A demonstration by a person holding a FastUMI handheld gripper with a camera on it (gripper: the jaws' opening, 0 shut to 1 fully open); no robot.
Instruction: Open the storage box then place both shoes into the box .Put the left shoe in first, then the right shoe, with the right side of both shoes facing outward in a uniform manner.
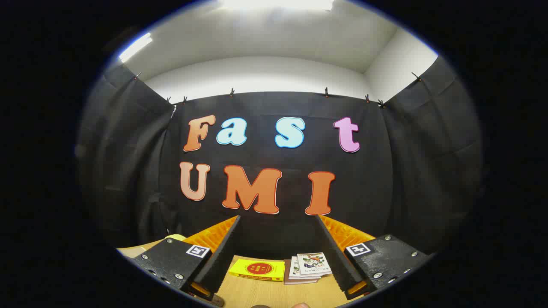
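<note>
My gripper is held up and level, looking toward the booth's back wall. Its two fingers stand wide apart with nothing between them, so it is open. Below and beyond the fingers lies a wooden table.
On the table, between the fingers and further off, lie a yellow book with a red disc on it and a small stack of white illustrated books. A pale yellow object peeks out behind the left finger. Black cloth walls close the booth on three sides.
</note>
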